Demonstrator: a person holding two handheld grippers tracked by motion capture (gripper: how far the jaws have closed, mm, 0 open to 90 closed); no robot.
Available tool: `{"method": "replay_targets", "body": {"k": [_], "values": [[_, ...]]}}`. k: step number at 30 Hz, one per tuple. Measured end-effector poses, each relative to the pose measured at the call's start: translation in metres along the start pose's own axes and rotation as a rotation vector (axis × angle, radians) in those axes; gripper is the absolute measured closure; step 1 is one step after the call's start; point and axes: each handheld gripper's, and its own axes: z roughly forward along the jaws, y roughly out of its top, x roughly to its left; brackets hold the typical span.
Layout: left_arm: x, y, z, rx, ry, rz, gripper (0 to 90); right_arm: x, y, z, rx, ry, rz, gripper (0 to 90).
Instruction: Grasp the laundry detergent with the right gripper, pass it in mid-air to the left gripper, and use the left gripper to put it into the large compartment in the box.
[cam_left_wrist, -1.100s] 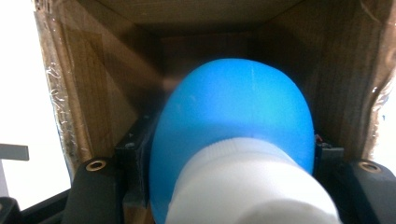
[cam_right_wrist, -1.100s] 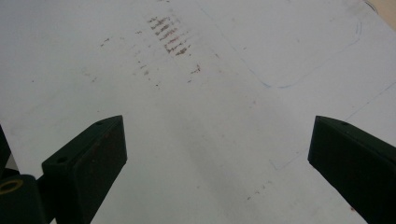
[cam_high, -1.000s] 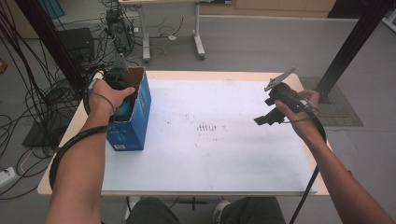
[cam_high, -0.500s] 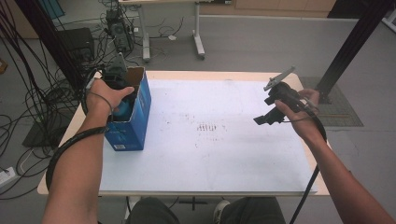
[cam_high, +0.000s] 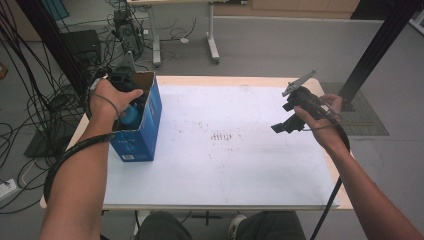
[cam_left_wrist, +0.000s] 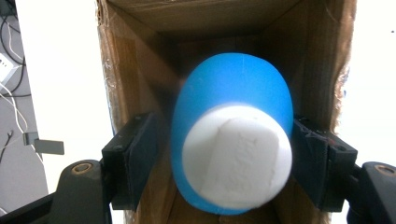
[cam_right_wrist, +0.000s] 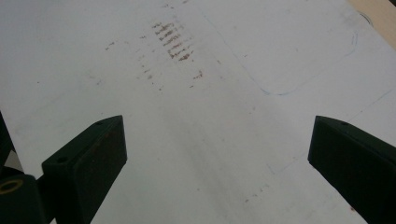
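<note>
We hold the blue bottle (cam_left_wrist: 233, 140) cap-up between our left gripper's (cam_left_wrist: 231, 156) closing fingers inside the carton (cam_high: 145, 125), while our right gripper (cam_high: 292, 115) hovers with fingers apart, well away.

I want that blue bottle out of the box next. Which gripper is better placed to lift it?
The left gripper. It is inside the open blue box, one jaw on each side of the blue bottle below its white cap. The right gripper hangs open over the bare white tabletop, far from the box.
</note>
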Motion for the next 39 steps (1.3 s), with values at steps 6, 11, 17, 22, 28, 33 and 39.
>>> {"method": "replay_targets", "body": {"k": [6,11,17,22,28,33,39], "values": [[-0.002,-0.002,-0.01,-0.011,0.003,0.003,28.0,0.0,-0.002,-0.002,0.0,-0.003,0.007,4.2],[-0.005,-0.005,-0.023,-0.02,0.011,0.012,28.0,0.001,-0.003,-0.004,-0.004,-0.005,0.014,4.2],[-0.01,-0.013,-0.034,-0.041,0.004,0.029,26.4,0.005,-0.003,-0.004,0.003,0.001,0.011,4.2],[-0.014,-0.019,-0.049,-0.076,-0.016,0.034,24.2,0.009,0.001,-0.008,0.009,0.002,0.008,4.2],[-0.027,-0.021,-0.072,-0.139,-0.05,0.057,21.1,0.012,0.009,-0.012,0.017,-0.013,0.005,4.2],[-0.05,-0.018,-0.081,-0.175,-0.073,0.093,17.9,0.012,0.016,-0.011,0.031,-0.016,0.001,4.2],[-0.078,-0.008,-0.08,-0.187,-0.107,0.15,14.2,0.013,0.023,-0.008,0.063,-0.004,-0.015,4.3]]}}
